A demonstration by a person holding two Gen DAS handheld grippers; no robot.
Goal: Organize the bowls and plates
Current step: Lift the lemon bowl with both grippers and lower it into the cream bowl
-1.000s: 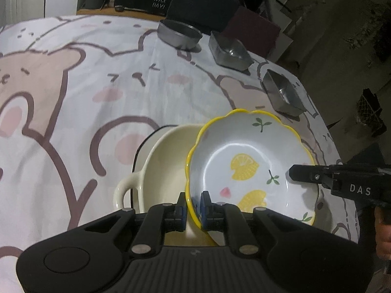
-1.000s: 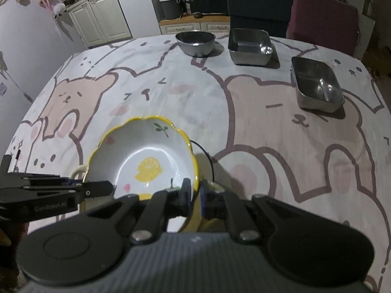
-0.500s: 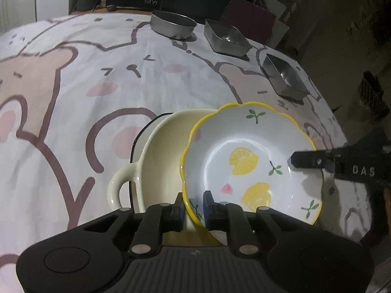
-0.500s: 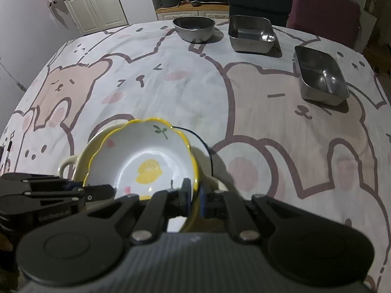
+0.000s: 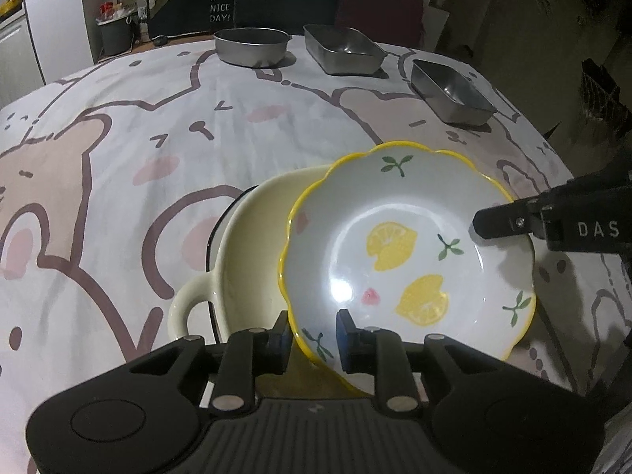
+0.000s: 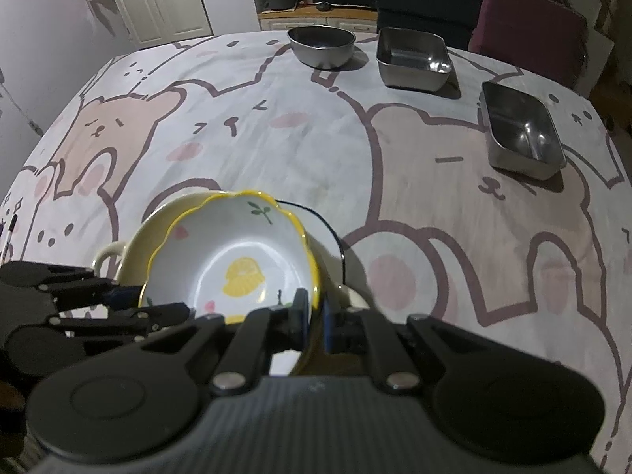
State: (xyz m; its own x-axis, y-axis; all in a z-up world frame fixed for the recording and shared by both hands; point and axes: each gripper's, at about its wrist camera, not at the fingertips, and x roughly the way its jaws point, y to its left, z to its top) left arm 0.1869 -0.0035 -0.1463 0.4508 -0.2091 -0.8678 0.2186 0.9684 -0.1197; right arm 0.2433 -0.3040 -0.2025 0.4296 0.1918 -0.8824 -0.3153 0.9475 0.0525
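Lemon bowl (image 5: 410, 252) nested askew in cream handled dish (image 5: 252, 260) on the desk (image 5: 118, 166); left gripper (image 5: 314, 330) just opening, straddling its rim unpressed; right gripper (image 6: 312, 318) pinching far rim. Release step; next, free right grip, withdraw clear

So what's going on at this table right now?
A person with two hand-held grippers is nesting a lemon-print bowl into a cream handled dish on the bear-print tablecloth. The right gripper is clamped on the bowl's rim. The left gripper has just been opening, its jaws now apart around the opposite rim. Three metal containers stand at the far side.
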